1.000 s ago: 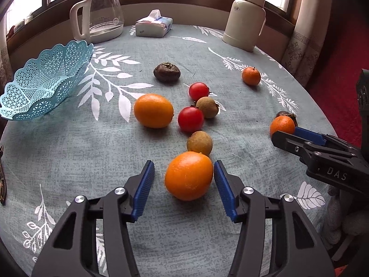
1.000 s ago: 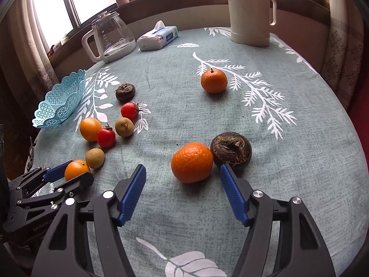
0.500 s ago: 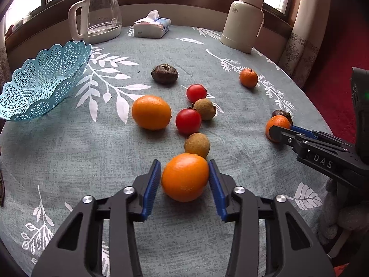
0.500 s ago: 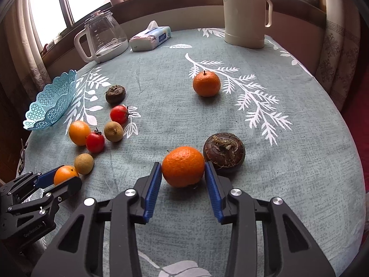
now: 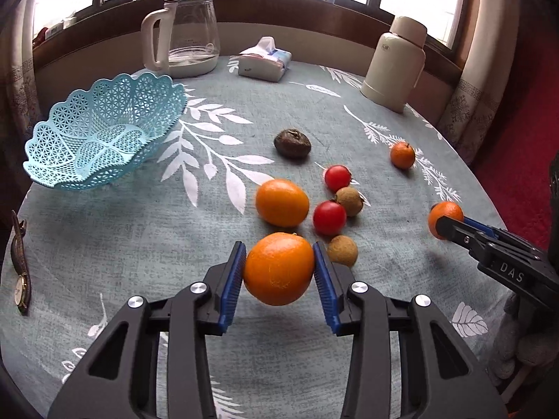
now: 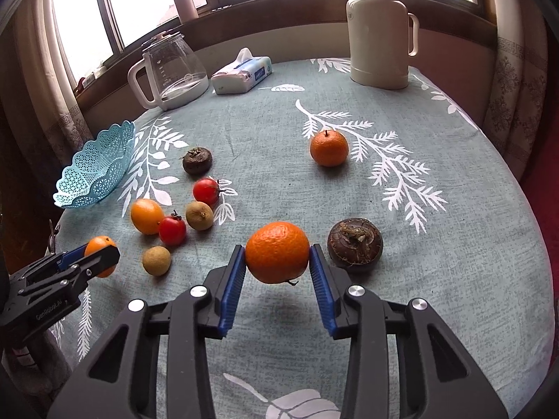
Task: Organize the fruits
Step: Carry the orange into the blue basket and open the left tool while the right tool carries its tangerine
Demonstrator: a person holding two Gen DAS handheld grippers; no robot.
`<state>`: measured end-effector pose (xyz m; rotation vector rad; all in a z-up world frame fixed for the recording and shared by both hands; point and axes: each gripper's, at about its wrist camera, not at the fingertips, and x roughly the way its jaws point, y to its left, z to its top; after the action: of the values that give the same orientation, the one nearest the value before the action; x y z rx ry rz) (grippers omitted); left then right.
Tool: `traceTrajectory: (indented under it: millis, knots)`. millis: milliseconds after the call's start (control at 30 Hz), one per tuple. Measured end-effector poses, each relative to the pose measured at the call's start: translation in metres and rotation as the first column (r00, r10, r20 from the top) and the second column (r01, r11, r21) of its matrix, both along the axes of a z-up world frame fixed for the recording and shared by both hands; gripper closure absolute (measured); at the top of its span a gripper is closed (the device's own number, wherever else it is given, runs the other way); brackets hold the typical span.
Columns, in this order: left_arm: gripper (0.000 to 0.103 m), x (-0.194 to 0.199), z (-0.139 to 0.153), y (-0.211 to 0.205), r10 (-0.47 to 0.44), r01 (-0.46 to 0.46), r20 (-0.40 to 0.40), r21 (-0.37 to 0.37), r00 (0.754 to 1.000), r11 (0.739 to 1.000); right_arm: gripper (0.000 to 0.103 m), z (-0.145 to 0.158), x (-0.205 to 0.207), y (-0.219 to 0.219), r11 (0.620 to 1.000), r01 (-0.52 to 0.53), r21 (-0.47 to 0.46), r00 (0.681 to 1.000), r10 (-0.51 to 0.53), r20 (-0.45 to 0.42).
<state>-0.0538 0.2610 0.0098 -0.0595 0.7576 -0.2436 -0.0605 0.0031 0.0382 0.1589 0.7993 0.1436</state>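
Note:
My left gripper is shut on a large orange, held just above the cloth. The right gripper is shut on a mandarin, lifted with a shadow under it. An empty blue lattice basket stands at the left. On the cloth lie another orange, two tomatoes, two brown longans, a dark fruit and a small mandarin. A second dark fruit sits right of the right gripper.
A glass kettle, a tissue pack and a cream thermos line the back of the round table. A wristwatch lies at the left edge. Red floor shows beyond the right edge.
Both grippers went from open around their fruit to shut on it, then lifted it off the cloth.

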Motion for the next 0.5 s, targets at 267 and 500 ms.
traceTrajectory:
  millis: [267, 500]
  knots:
    - [0.063, 0.014, 0.022, 0.050, 0.129, -0.129, 0.058, -0.019, 0.990, 0.992, 0.065, 0.006, 0.003, 0.012, 1.000, -0.018, 0.003, 1.000, 0.018, 0.006]
    - [0.062, 0.031, 0.039, 0.098, 0.245, -0.243, 0.116, -0.026, 0.963, 0.970, 0.065, 0.009, 0.011, 0.030, 0.999, -0.047, -0.006, 0.999, 0.047, 0.003]
